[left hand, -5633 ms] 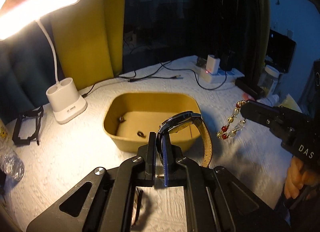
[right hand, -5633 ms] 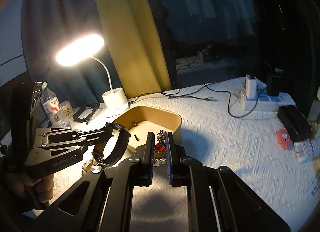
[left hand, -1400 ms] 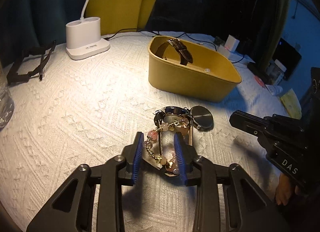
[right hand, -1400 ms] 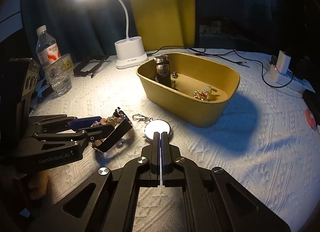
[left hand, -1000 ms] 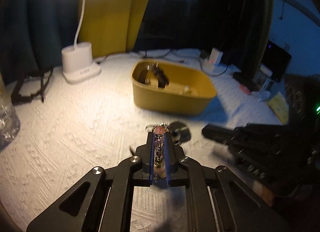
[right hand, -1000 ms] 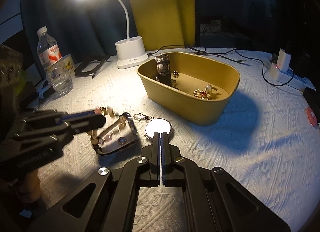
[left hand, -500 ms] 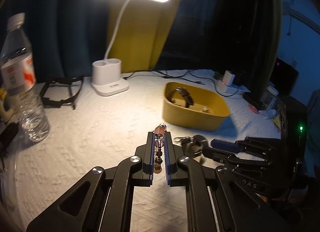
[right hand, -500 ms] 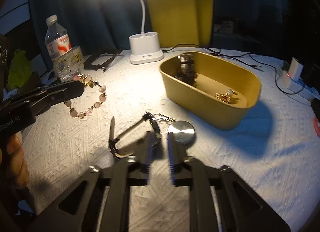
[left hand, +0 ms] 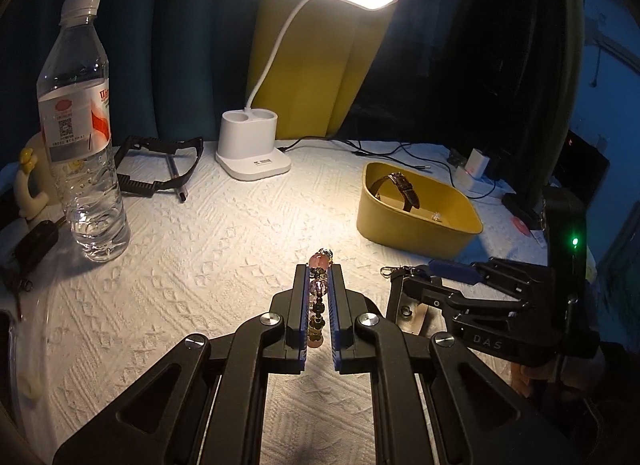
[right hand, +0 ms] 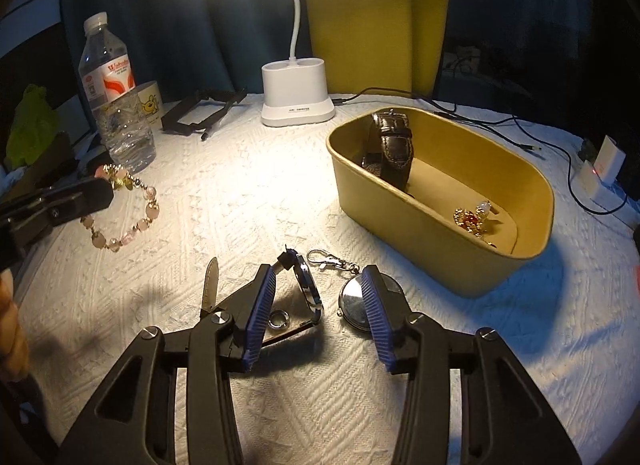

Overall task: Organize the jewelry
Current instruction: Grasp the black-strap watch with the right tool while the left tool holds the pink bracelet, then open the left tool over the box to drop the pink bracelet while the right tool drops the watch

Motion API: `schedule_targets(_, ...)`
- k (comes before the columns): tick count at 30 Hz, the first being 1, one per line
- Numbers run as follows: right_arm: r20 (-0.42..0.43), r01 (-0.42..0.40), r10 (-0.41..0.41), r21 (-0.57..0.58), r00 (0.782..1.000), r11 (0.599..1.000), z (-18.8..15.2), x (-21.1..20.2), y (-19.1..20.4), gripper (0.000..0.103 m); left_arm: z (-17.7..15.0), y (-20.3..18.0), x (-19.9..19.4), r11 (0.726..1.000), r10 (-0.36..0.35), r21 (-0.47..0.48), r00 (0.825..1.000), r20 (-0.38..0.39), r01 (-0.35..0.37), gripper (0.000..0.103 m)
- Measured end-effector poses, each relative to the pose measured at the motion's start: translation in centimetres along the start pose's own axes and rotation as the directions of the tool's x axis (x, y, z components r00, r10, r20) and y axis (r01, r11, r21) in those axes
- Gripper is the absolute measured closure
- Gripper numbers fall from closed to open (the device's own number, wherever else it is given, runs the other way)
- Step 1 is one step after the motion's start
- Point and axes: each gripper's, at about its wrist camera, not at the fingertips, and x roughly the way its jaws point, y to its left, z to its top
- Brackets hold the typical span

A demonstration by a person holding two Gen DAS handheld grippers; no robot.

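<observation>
My left gripper (left hand: 319,273) is shut on a pink beaded bracelet (left hand: 318,289) and holds it above the white cloth; the bracelet hangs from it in the right wrist view (right hand: 124,217). My right gripper (right hand: 318,281) is open, low over a wristwatch (right hand: 304,289) lying on the cloth, with a small ring (right hand: 279,319) and a round pocket watch (right hand: 356,303) with its clip chain between and beside the fingers. The yellow tray (right hand: 424,233) holds a dark leather watch (right hand: 392,149) and a gold and red bracelet (right hand: 472,219).
A white desk lamp base (right hand: 296,105) stands behind the tray. A water bottle (left hand: 80,137) and a black frame (left hand: 160,169) are at the left. Cables and a white charger (right hand: 604,161) lie at the far right.
My left gripper closed on the beaded bracelet and lifted it up and to the left. My right gripper opened and lowered over the wristwatch.
</observation>
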Motion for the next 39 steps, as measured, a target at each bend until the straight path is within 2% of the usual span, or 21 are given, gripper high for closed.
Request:
schedule_targets(1,-0.002,-0.003,0.003,-0.001,1.0,1.0,0.0,0.1,0.0,0.092,0.0,-0.1,0.0,1.0,-0.001,0.001,1.0,0.0,0.001,0.093)
schedule_targets(2,0.002,-0.005,0.005,-0.004,1.0,1.0,0.0,0.0,0.1,0.095,0.0,-0.2,0.0,1.0,-0.002,0.003,1.0,0.001,0.002,0.093)
schedule_targets(19,0.138,0.007,-0.012,0.041,0.99,0.999,0.5,-4.8,-3.0,0.095,1.6,-4.1,0.6,0.997,-0.028,0.066,1.0,0.01,0.028,0.093)
schedule_targets(24,0.169,0.021,-0.032,0.065,0.985,0.998,0.6,-6.1,-4.6,0.095,2.5,-5.7,0.8,0.995,-0.061,0.084,0.998,0.028,0.058,0.093)
schedule_targets(39,0.24,0.064,-0.099,0.147,0.966,0.987,1.7,-8.0,-10.2,0.095,5.5,-11.5,5.7,0.971,-0.124,0.207,0.992,0.001,0.121,0.093)
